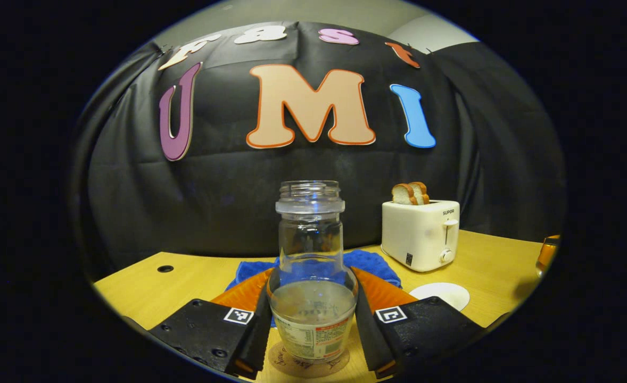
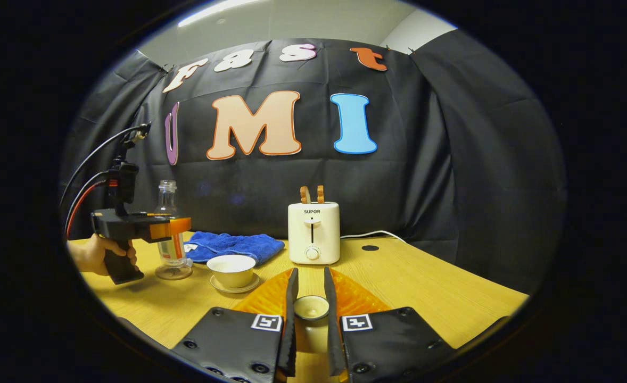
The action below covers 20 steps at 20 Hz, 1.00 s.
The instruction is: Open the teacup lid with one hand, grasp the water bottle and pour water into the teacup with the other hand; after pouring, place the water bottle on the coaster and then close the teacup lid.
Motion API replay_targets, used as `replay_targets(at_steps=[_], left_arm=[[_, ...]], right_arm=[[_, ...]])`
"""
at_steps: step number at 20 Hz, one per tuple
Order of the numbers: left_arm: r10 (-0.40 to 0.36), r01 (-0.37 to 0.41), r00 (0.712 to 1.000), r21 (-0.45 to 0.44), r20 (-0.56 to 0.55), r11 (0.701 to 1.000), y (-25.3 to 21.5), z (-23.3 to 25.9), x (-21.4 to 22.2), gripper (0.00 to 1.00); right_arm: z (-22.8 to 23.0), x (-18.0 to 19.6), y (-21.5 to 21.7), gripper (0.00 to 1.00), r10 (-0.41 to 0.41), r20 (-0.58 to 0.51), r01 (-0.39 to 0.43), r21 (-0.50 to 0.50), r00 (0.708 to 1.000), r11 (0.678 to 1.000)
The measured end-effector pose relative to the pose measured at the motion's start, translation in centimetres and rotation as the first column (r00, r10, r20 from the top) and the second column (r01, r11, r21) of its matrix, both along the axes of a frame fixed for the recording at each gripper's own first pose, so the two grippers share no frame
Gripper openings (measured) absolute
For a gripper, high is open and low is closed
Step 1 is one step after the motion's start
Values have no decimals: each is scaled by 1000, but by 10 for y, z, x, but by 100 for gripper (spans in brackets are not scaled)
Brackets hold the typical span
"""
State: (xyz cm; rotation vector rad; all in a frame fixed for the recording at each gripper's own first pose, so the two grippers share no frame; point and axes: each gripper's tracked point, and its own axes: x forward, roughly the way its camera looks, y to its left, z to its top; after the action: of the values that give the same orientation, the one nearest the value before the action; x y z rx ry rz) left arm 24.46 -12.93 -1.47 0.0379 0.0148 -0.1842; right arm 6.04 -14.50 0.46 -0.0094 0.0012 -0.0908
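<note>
A clear, capless water bottle (image 1: 311, 276), part full, stands upright on a brown coaster (image 1: 308, 366) at the table's near edge. My left gripper (image 1: 312, 274) is shut on its lower body, one finger pressed on each side. In the right gripper view a person's hand holds that left gripper (image 2: 178, 226) around the bottle (image 2: 167, 213) at the left. The white teacup (image 2: 232, 268) sits uncovered on its saucer, just right of the bottle. My right gripper (image 2: 309, 276) is shut on the teacup lid (image 2: 311, 307), held above the table in front of the toaster.
A white toaster (image 2: 313, 231) with two bread slices stands at the back of the wooden table (image 2: 425, 287). A blue towel (image 2: 233, 246) lies behind the teacup and bottle. A white cable runs from the toaster to the right.
</note>
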Motion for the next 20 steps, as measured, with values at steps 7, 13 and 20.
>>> replay_targets(at_steps=[7,13,20], left_arm=[[38,-39,999,-57,-16,998,6,-9,-2,68],[45,-44,998,-31,40,999,8,-2,3,70],[52,-51,998,-38,19,998,8,-9,2,72]], right_arm=[[0,0,0,27,-2,0,2,0,1000,1000],[1,-1,-1,27,-6,2,6,-1,1000,1000],[0,0,0,27,-6,1,6,0,1000,1000]])
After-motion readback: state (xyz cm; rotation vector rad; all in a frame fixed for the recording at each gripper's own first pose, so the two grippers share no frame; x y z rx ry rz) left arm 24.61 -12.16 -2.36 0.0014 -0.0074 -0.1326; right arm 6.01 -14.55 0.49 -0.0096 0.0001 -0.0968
